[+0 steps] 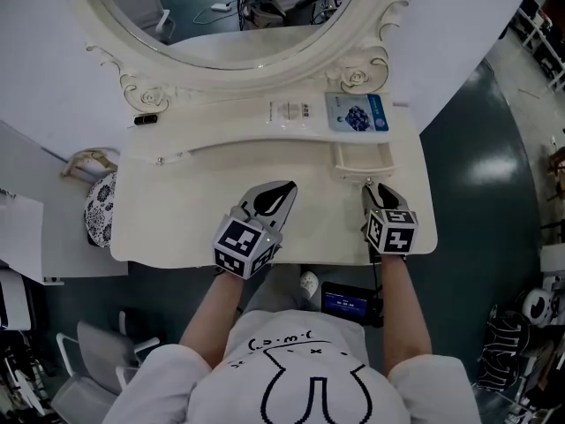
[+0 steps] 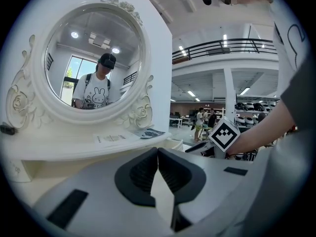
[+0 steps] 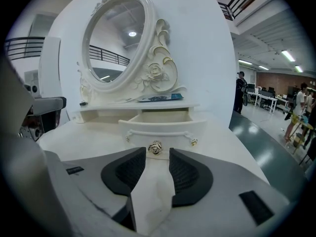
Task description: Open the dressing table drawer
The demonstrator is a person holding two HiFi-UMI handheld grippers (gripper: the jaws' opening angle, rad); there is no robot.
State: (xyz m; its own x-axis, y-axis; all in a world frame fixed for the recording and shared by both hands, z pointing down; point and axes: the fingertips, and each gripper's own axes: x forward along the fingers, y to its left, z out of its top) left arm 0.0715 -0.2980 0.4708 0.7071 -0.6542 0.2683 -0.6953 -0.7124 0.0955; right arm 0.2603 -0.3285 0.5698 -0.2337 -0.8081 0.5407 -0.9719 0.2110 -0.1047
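The cream dressing table [image 1: 177, 210] has a small drawer [image 1: 362, 159] at its right, standing pulled out with its inside showing. In the right gripper view the drawer front [image 3: 158, 128] faces me, with a gold rose knob [image 3: 155, 147] at its middle. My right gripper [image 3: 158, 152] sits just in front of that knob, jaws open, and the pads do not press on it. In the head view the right gripper [image 1: 369, 186] points at the drawer front from the near side. My left gripper [image 1: 287, 186] lies on the tabletop to the left, shut with nothing in it [image 2: 158, 151].
An oval mirror [image 1: 229, 16] in a carved frame stands at the back. On the raised shelf lie a white leaflet [image 1: 291, 111], a blue packet [image 1: 357, 113] and a small black item [image 1: 146, 119]. A patterned round thing [image 1: 100, 208] sits off the table's left edge.
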